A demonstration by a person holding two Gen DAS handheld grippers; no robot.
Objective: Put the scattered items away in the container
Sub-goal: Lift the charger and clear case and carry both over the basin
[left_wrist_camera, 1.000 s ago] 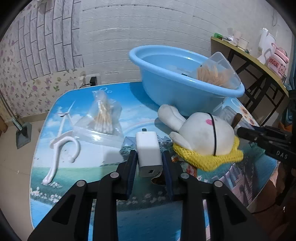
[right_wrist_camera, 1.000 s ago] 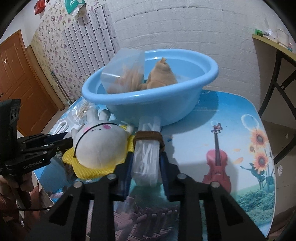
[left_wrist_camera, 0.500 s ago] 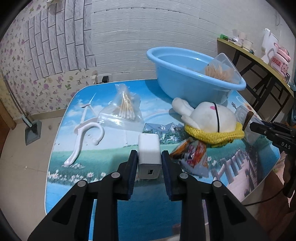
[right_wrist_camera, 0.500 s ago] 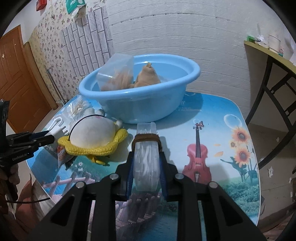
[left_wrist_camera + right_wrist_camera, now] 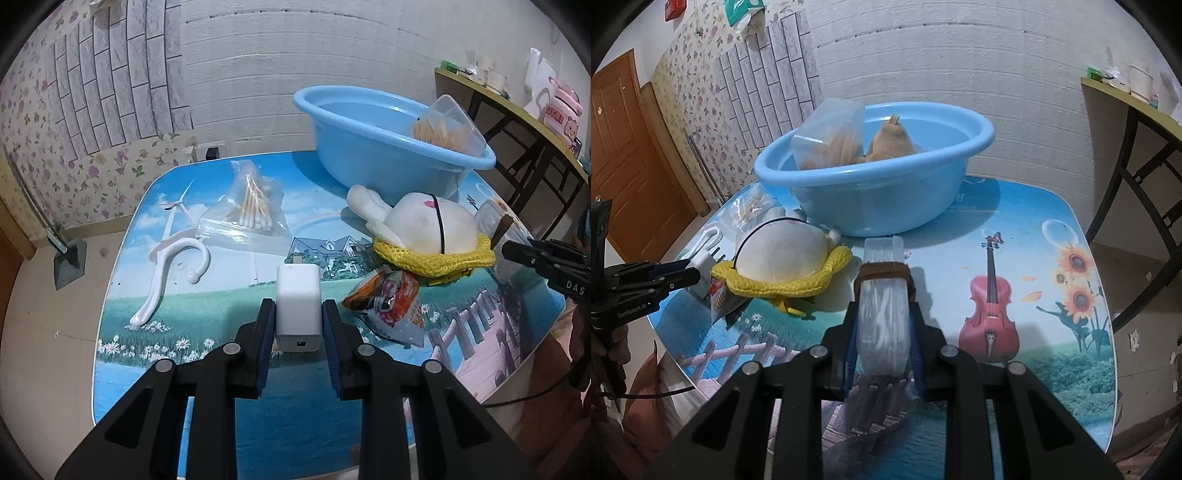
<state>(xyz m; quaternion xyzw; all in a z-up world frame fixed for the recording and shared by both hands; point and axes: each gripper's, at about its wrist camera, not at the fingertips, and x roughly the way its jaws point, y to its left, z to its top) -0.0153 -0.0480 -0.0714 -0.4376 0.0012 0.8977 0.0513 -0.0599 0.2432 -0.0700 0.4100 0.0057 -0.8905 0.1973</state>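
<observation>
My left gripper (image 5: pixel 298 314) is shut on a white charger block (image 5: pixel 298 295), held above the table's front. My right gripper (image 5: pixel 883 325) is shut on a clear box of white sticks (image 5: pixel 883 295) with a brown band, held above the table. The blue basin (image 5: pixel 384 147) stands at the table's back; it also shows in the right wrist view (image 5: pixel 871 192), holding a clear box of toothpicks (image 5: pixel 831 136) and a tan toy (image 5: pixel 892 142). A white plush rabbit (image 5: pixel 424 225) on a yellow net lies in front of the basin.
On the table lie a bag of cotton swabs (image 5: pixel 251 210), a white plastic hook (image 5: pixel 173 266) and a snack packet (image 5: pixel 391 302). A side table (image 5: pixel 517 99) stands at the right. The table's edges (image 5: pixel 1100 229) drop to the floor.
Both grippers have pulled back and up from the table with their items, so the basin and rabbit look farther away. Both grips are unchanged.
</observation>
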